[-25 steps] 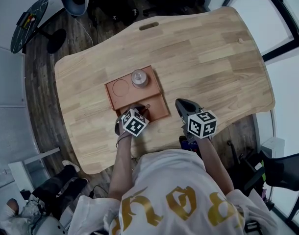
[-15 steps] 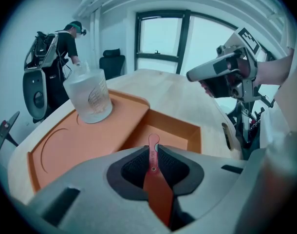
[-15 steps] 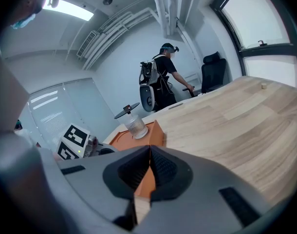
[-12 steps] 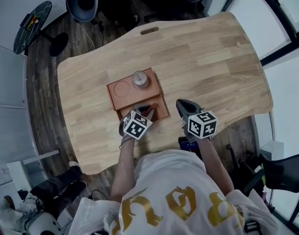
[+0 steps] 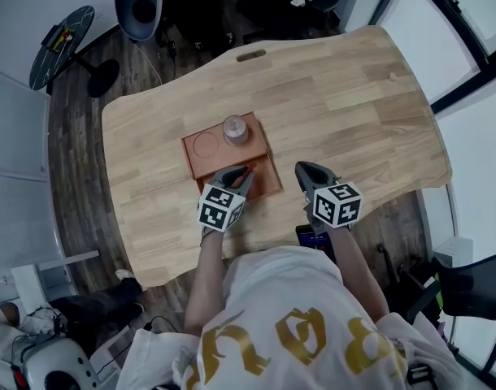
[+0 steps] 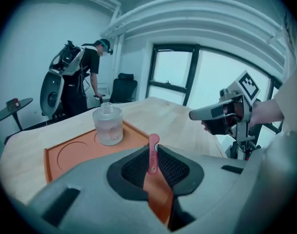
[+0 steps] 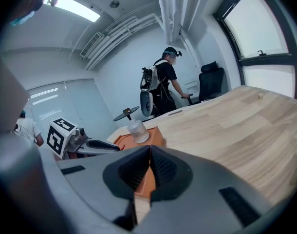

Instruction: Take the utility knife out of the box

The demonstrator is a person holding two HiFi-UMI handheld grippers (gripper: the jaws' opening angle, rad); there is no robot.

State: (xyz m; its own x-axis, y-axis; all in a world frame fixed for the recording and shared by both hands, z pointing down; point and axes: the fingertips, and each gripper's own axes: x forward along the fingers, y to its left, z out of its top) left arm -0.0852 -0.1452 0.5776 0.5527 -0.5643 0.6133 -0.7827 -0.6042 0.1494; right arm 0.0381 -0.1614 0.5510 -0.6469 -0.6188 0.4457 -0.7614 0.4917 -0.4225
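The slim red utility knife (image 6: 153,152) stands upright between the pads of my left gripper (image 6: 153,167), which is shut on it. In the head view that gripper (image 5: 244,171) hangs above the near right part of the orange box (image 5: 201,149), a shallow tray on the wooden table. The knife (image 5: 247,170) shows there as a reddish sliver at the jaw tips. My right gripper (image 5: 301,169) hovers right of the box over bare wood; its jaws (image 7: 150,167) are shut with nothing between them.
A small glass bottle (image 5: 235,129) stands in the box's far right corner, beside a round recess. A person with a backpack (image 6: 80,77) stands beyond the table's far end, near office chairs and a round side table (image 5: 61,35). The table's near edge is close to my body.
My left gripper has risen out of the box with the knife in its jaws and tilted further up. The right gripper has lifted slightly.
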